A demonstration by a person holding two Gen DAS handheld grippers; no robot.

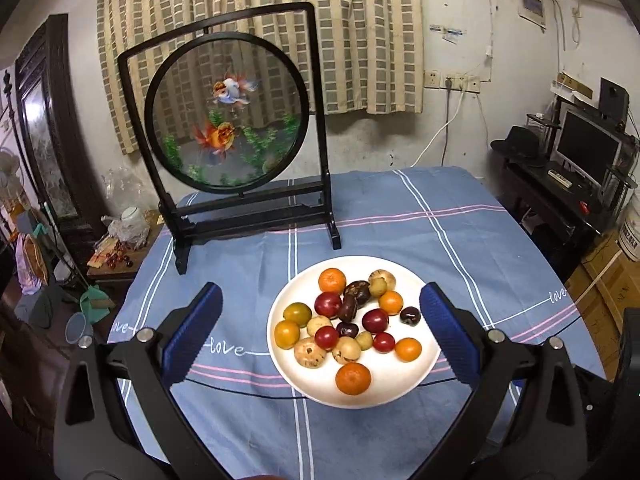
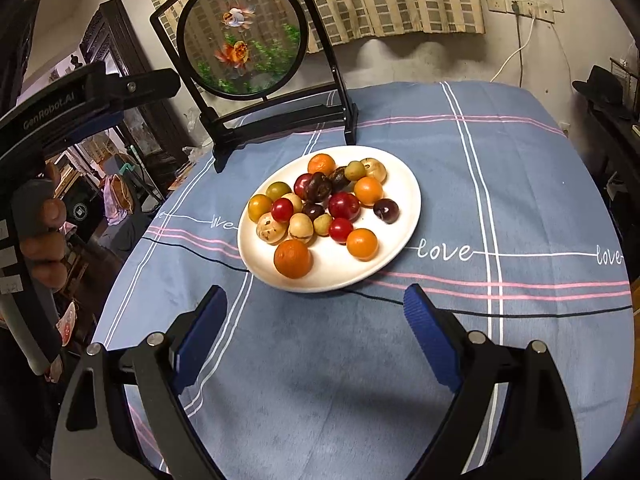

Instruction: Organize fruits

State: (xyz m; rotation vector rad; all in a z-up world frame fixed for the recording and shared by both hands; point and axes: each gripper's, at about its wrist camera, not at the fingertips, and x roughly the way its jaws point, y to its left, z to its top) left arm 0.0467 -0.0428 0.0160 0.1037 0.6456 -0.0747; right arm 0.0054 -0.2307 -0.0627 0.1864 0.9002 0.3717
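plate [image 2: 404, 216]: glossy ceramic | tablecloth [image 2: 500, 184]: matt woven cloth | claw pads [image 2: 424, 328]: ribbed

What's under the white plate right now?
The white plate sits on the blue checked tablecloth. A thin black cable runs to its near edge and disappears beneath it. Anything else under the plate is covered.

A white plate [image 2: 404, 216] is showing orange tangerines [image 2: 292, 259], red plums [image 2: 344, 205], dark purple fruit [image 2: 386, 211], yellow-green ones [image 2: 278, 190] and tan speckled ones [image 2: 271, 228]. The table [image 2: 500, 184] is wearing a blue cloth crossed by white and pink stripes, with "love" in white script. Each hand-held gripper [image 1: 320, 332] is showing blue pads on black arms. The curtain [image 1: 360, 32] is showing beige and grey-green checks.
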